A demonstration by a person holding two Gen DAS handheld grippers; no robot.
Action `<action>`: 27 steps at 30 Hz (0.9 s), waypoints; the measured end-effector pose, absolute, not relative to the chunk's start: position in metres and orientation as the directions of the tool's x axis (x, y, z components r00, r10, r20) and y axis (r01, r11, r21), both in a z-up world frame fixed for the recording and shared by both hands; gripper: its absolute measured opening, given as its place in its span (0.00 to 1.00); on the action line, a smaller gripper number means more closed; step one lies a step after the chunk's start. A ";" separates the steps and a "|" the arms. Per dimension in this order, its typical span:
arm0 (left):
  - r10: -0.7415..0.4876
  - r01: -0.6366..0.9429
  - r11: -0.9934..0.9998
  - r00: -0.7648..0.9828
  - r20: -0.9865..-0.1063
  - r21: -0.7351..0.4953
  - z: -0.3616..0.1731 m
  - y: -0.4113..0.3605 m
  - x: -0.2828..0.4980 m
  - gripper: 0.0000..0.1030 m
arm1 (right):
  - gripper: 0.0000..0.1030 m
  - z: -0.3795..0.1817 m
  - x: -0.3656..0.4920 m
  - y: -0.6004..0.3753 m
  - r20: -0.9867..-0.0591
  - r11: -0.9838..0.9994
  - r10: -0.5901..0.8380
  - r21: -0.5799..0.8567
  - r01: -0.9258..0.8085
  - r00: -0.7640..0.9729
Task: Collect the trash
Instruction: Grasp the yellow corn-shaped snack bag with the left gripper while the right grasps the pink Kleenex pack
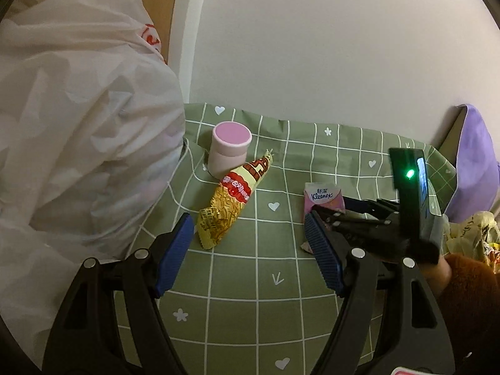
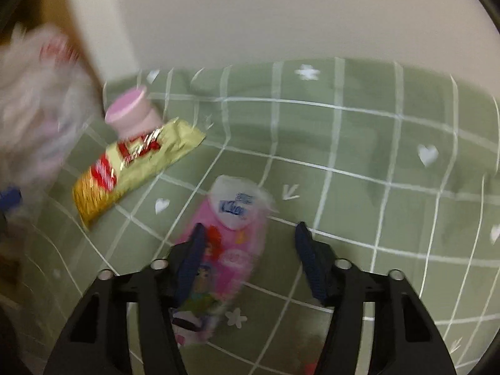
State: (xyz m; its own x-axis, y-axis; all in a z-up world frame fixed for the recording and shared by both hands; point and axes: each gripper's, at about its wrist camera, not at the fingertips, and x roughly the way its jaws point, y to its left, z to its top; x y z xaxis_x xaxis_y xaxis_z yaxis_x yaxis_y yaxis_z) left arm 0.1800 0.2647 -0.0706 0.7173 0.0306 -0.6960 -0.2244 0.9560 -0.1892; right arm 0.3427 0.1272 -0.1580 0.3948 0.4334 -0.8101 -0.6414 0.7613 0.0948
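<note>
Three trash items on green checked tablecloth: pink Kleenex pack, yellow snack wrapper, pink tub. Wrapper leans against tub, near wall. Right gripper fingers spread, straddling Kleenex pack, pack touching its left finger, not clamped. Left gripper released, holding nothing, hovering over cloth. White plastic bag beside left gripper.

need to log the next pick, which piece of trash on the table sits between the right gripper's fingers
The pink Kleenex tissue pack, lying between the open right gripper fingers. The yellow snack wrapper and pink cup lie farther left.
</note>
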 end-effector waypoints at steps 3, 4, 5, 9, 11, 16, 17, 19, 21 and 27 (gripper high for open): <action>0.017 -0.220 0.954 0.718 -0.696 -0.203 -0.074 0.267 0.187 0.67 | 0.18 -0.156 0.333 0.126 -0.815 0.716 0.480 0.149 -0.682 0.326; 0.011 -0.219 0.953 0.718 -0.696 -0.211 -0.074 0.268 0.191 0.68 | 0.09 -0.155 0.333 0.122 -0.815 0.714 0.492 0.178 -0.677 0.305; 0.005 -0.219 0.951 0.717 -0.697 -0.218 -0.076 0.269 0.197 0.67 | 0.09 -0.153 0.332 0.114 -0.813 0.720 0.502 0.204 -0.664 0.296; -0.026 -0.190 0.955 0.706 -0.707 -0.226 -0.081 0.267 0.224 0.67 | 0.06 -0.133 0.330 0.068 -0.784 0.750 0.537 0.274 -0.602 0.312; -0.026 -0.183 0.962 0.679 -0.734 -0.203 -0.089 0.266 0.240 0.67 | 0.06 -0.121 0.331 0.047 -0.769 0.771 0.541 0.291 -0.567 0.341; 0.015 -0.227 0.960 0.632 -0.775 -0.166 -0.111 0.272 0.255 0.67 | 0.06 -0.090 0.329 -0.005 -0.725 0.807 0.539 0.300 -0.508 0.428; 0.032 -0.235 0.960 0.629 -0.777 -0.150 -0.116 0.273 0.256 0.67 | 0.06 -0.087 0.329 -0.014 -0.719 0.811 0.540 0.305 -0.499 0.438; 0.052 -0.244 0.962 0.599 -0.799 -0.121 -0.128 0.276 0.260 0.67 | 0.06 -0.086 0.328 -0.028 -0.717 0.824 0.532 0.317 -0.470 0.449; 0.042 -0.261 0.956 0.570 -0.821 -0.133 -0.138 0.278 0.263 0.67 | 0.06 -0.087 0.330 -0.042 -0.724 0.832 0.528 0.336 -0.443 0.443; -0.016 -0.262 0.944 0.569 -0.822 -0.200 -0.139 0.274 0.252 0.40 | 0.06 -0.080 0.323 -0.066 -0.718 0.840 0.525 0.352 -0.413 0.456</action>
State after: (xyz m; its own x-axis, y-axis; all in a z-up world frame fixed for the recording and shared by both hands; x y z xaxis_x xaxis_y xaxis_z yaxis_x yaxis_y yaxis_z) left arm 0.2520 0.2740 -0.1385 0.5695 -0.0162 -0.8218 -0.2625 0.9439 -0.2005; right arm 0.3227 -0.0660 -0.0804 0.4562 0.5252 -0.7183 -0.4127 0.8401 0.3521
